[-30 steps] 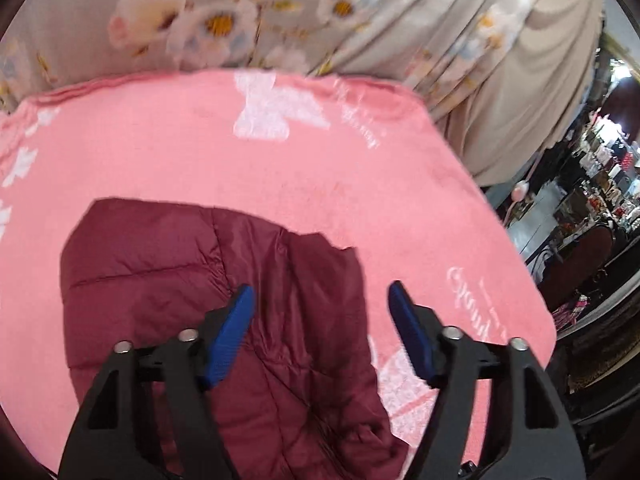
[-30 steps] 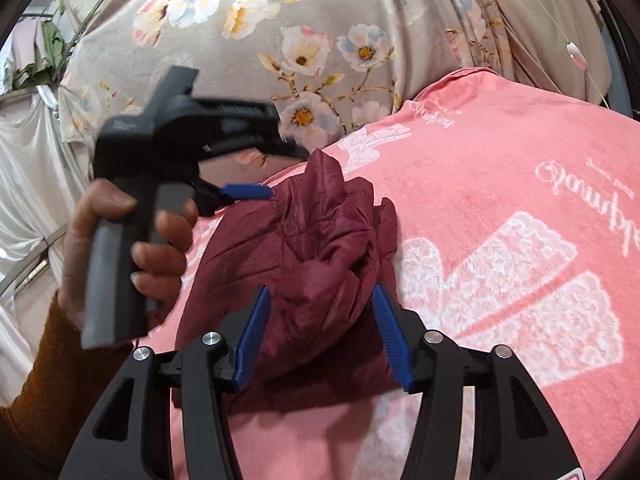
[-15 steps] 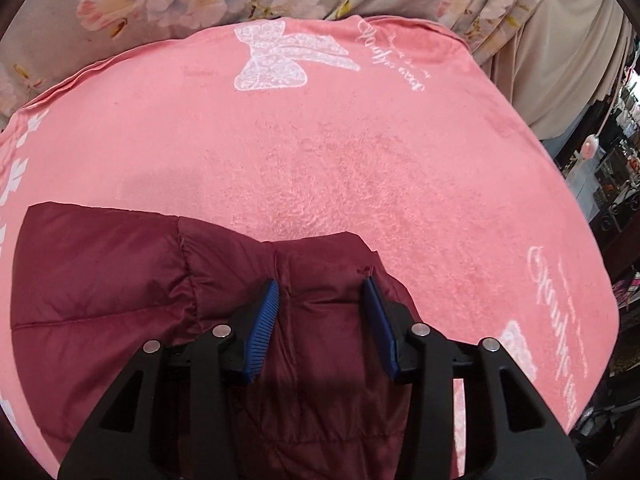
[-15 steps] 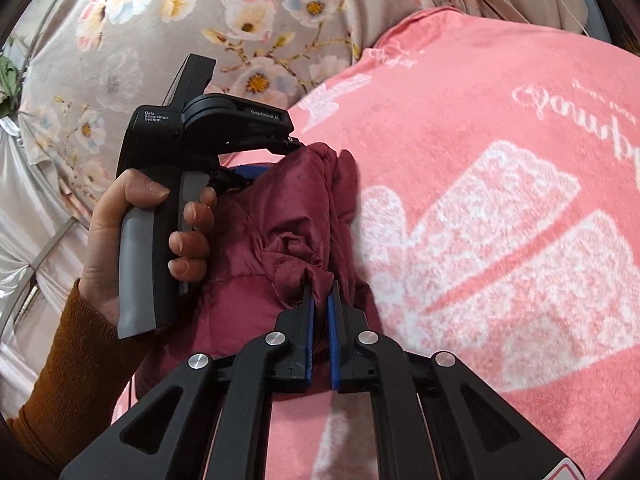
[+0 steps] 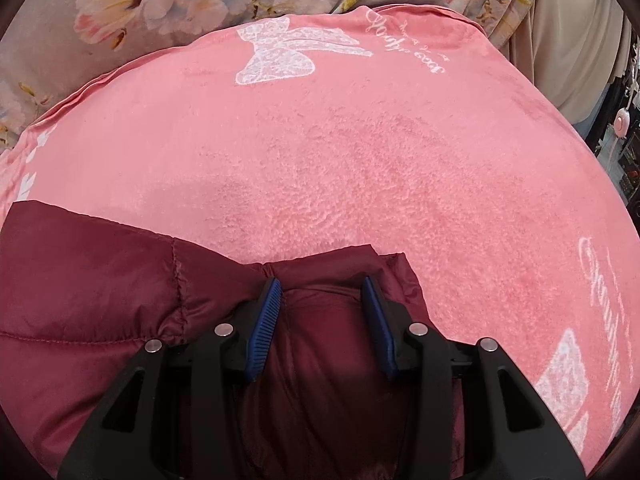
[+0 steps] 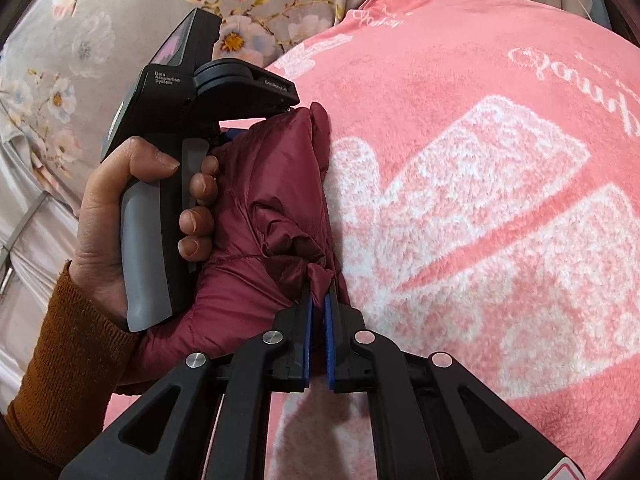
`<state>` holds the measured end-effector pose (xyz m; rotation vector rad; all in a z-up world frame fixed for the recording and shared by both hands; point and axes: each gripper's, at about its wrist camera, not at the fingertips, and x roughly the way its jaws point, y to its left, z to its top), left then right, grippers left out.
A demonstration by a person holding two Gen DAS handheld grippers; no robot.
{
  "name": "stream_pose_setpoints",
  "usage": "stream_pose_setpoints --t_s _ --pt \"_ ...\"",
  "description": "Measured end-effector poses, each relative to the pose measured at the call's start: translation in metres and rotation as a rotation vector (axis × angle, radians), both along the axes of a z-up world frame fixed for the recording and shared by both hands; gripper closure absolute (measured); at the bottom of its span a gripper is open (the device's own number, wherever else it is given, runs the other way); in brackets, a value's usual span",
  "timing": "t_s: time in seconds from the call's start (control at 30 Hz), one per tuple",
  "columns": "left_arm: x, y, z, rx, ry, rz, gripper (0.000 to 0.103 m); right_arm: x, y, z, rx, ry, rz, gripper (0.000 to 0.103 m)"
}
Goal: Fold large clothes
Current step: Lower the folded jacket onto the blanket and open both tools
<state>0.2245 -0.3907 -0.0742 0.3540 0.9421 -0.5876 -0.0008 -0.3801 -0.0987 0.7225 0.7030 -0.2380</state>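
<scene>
- Already both grippers are on the maroon padded jacket (image 5: 92,292), which lies bunched on the pink fleece blanket (image 5: 360,168), toward the blanket's near side
- Right gripper (image 6: 318,300): its jaws have shut almost fully onto a thin pinch of the jacket's edge; a small tuft of maroon fabric stands up between the blue pads (image 6: 307,336), so the cloth is clamped
- Left gripper (image 5: 322,292): its jaws have been closing and now stand partly closed around a thicker roll of the jacket, both blue pads pressed against the padded fabric, which bulges between them
- Key relation, as I judge it: the two grips sit on one edge of the garment, which runs from the right gripper away toward the left gripper, with the bulk of the jacket on the left gripper's side. Any lift or spread would have to pull along that line, away from each other, to draw the edge straight
- Only the right wrist view shows the person's left hand (image 6: 132,216), in a rust knitted sleeve (image 6: 60,356), around the left gripper's handle
- Only the left wrist view shows the quilted panel spreading out leftward, and the open blanket beyond where the jacket could be laid flat
- Floral curtain (image 5: 168,4) hangs behind the blanket in both views
</scene>
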Motion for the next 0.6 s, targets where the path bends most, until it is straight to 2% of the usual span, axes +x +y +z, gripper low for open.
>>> stream_pose_setpoints --t_s 0.2,0.6 --pt "-0.001 -0.004 -0.008 0.010 -0.050 0.004 0.062 0.004 0.010 0.000 -0.079 0.033 0.001 0.101" --pt "-0.003 -0.005 -0.008 0.024 -0.086 0.010 0.062 -0.001 0.015 -0.001 -0.089 0.017 0.003 0.101"
